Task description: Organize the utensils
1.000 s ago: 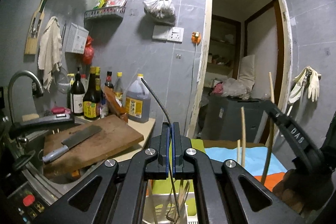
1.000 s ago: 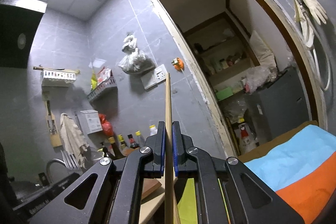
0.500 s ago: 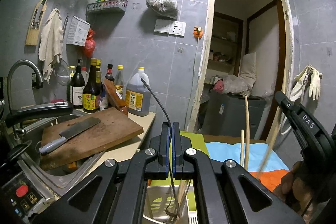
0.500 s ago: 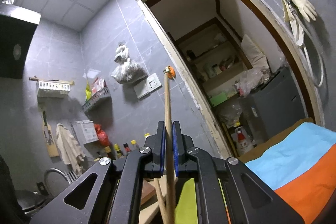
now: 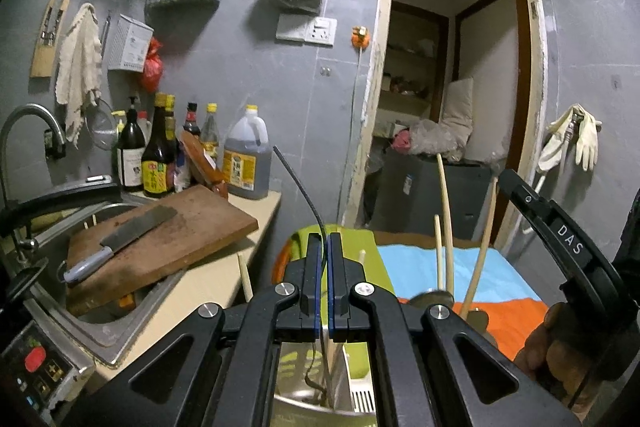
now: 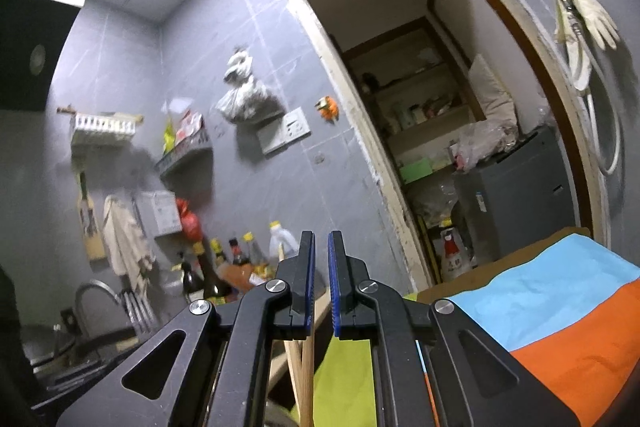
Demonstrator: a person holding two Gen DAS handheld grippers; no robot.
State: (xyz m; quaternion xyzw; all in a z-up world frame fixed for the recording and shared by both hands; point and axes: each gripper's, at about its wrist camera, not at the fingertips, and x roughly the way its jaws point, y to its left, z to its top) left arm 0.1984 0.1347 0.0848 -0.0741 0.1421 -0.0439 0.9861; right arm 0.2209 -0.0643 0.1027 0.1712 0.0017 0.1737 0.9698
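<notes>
Flanking the left gripper (image 5: 325,247): cleaver (image 5: 120,241), chopsticks (image 5: 444,211).

Dim overhead light, fisheye-bent edges, right wrist view slightly blurred.

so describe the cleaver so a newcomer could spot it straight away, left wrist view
Start at the sink on the left, under the curved tap. A brown wooden cutting board lies across it, and the cleaver lies flat on that board. It is the only thing on the board: a broad dark rectangular blade with a pale grey handle.
</notes>
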